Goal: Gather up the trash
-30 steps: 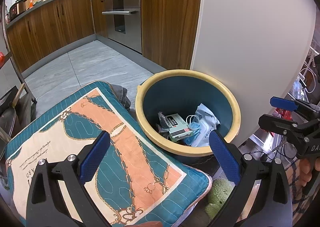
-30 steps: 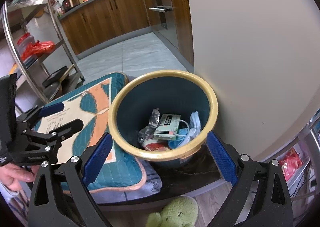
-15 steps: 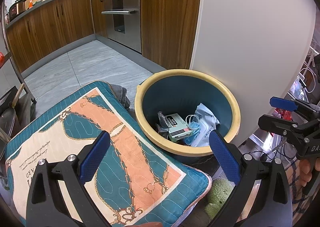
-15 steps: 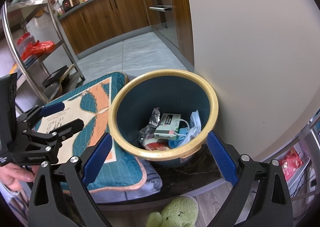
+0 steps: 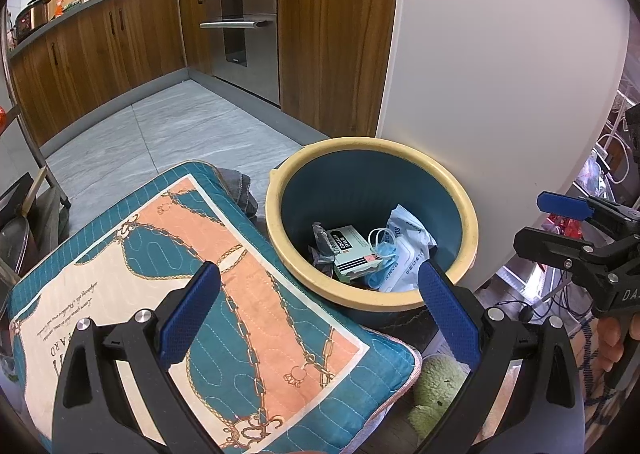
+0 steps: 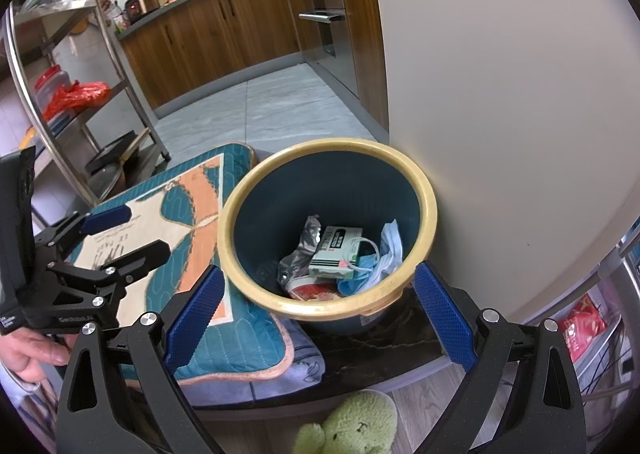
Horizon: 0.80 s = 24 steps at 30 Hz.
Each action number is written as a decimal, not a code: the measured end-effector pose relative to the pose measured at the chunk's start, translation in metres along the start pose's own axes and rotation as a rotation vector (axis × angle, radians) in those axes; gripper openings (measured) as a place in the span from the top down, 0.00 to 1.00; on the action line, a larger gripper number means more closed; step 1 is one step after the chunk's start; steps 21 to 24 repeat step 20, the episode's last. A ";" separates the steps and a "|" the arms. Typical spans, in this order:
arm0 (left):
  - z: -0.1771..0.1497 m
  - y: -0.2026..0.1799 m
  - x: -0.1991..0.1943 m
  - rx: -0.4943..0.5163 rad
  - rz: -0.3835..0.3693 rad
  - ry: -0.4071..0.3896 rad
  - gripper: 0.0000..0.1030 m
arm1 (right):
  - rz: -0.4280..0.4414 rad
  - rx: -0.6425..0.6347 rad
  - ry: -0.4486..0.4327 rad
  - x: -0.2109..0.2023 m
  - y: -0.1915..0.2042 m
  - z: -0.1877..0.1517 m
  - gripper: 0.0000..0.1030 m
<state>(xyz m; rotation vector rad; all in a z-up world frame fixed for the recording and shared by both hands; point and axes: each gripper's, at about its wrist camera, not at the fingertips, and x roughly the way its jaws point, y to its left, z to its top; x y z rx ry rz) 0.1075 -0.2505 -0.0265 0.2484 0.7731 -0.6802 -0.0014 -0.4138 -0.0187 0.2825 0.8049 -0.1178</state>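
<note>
A blue bin with a yellow rim (image 5: 448,182) (image 6: 428,194) stands against a white wall. Inside lie a small white-and-green box (image 5: 350,248) (image 6: 334,252), a blue face mask (image 5: 386,252), a pale wipes packet (image 5: 408,238), a grey foil wrapper (image 6: 304,246) and a red-printed wrapper (image 6: 316,290). My left gripper (image 5: 316,312) hovers open in front of the bin, above the cushion edge, with nothing between its fingers. My right gripper (image 6: 316,312) is open too, just short of the bin's near rim, empty. Each gripper shows in the other's view, the right gripper (image 5: 568,222) and the left gripper (image 6: 120,234).
A teal and orange quilted cushion (image 5: 160,294) (image 6: 180,222) lies left of the bin on a dark low surface (image 6: 400,342). A green plush toy (image 5: 436,390) (image 6: 352,426) sits below. A metal shelf rack (image 6: 80,102) stands left; wooden cabinets and an oven (image 5: 240,26) line the far side.
</note>
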 end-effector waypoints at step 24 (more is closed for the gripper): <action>-0.003 0.001 0.001 0.012 -0.016 0.007 0.05 | -0.002 0.003 0.000 0.000 0.001 0.000 0.07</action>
